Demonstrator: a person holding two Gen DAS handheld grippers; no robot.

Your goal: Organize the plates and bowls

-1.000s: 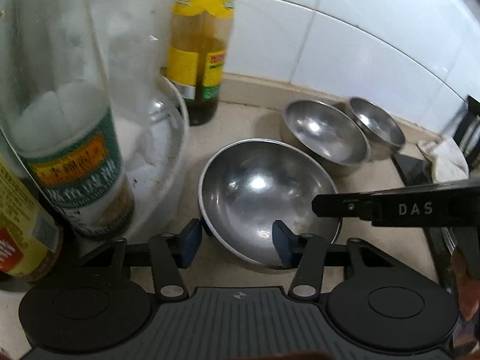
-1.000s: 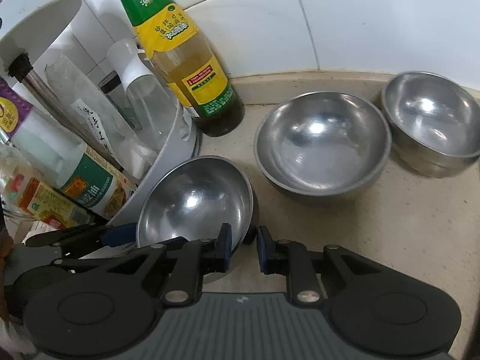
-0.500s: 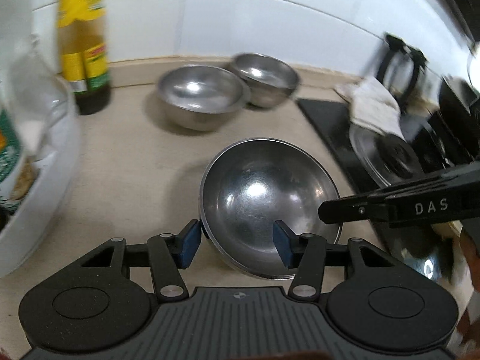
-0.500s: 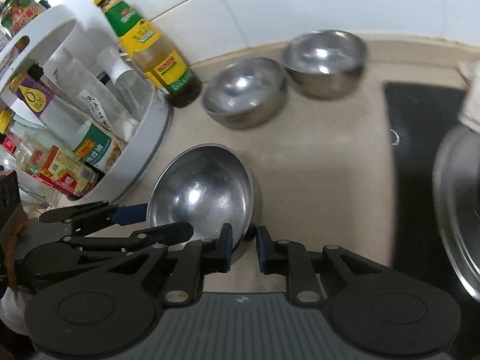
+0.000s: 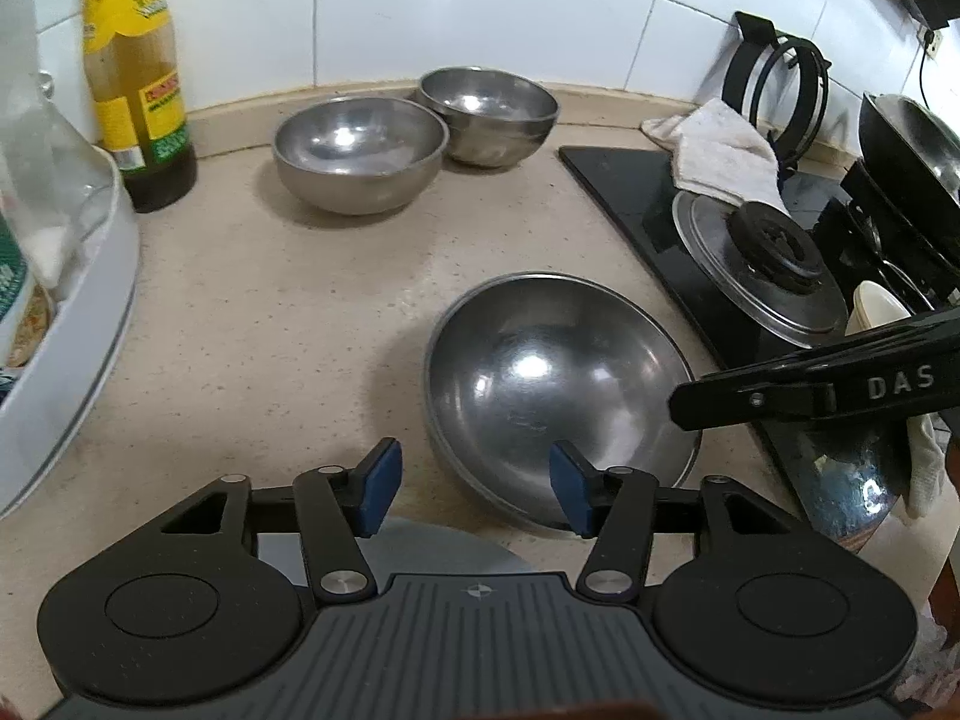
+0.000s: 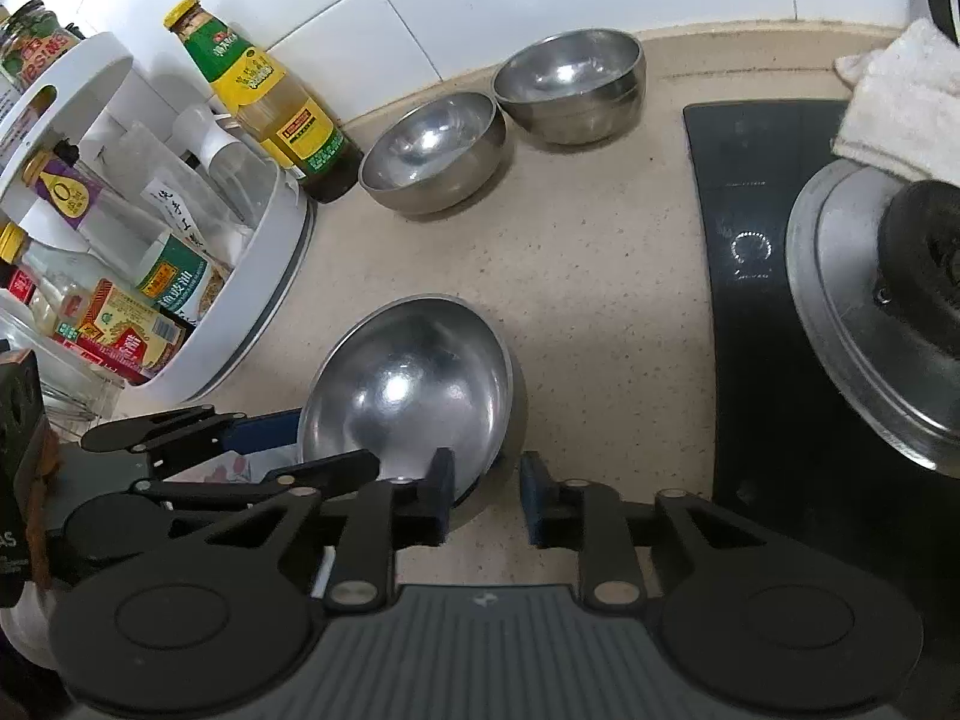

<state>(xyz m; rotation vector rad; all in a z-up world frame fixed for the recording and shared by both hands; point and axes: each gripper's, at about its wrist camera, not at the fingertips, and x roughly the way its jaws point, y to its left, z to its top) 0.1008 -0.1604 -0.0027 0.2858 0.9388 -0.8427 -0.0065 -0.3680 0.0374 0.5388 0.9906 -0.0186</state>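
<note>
Nearest to the left wrist camera, the left gripper [image 5: 474,486] has its blue-padded fingers spread wide; its right finger [image 5: 570,495] reaches over the near rim of the large steel bowl [image 5: 552,384], while the other pad hangs over bare countertop [image 5: 270,312] with nothing pinched between them. In the right wrist view, the right gripper [image 6: 483,498] has its jaws parted by a narrow gap that straddles the near edge of that same large steel bowl [image 6: 408,384]: one finger sits inside the rim and the other outside, neither visibly pressing the metal. The bowl rests on the beige countertop [image 6: 600,276], just in front of both tools, between the white turntable rack [image 6: 276,276] of condiment bottles on one side and the black induction hob [image 6: 756,312] on the other. A grey disc [image 5: 432,546], its nature unclear, shows under the left gripper just beside the bowl.

Farther back, a steel lid [image 5: 756,264] with a black knob lies on the hob [image 5: 636,198], and a white cloth [image 5: 720,156] is draped at its far edge. Against the tiled wall, well apart from the large bowl, two smaller steel bowls stand side by side and touching: the middle bowl [image 5: 360,150] and the far bowl [image 5: 486,108]. Left of them is a tall sauce bottle [image 5: 135,84] with a yellow-and-green label, just beside the rack [image 5: 78,324].
</note>
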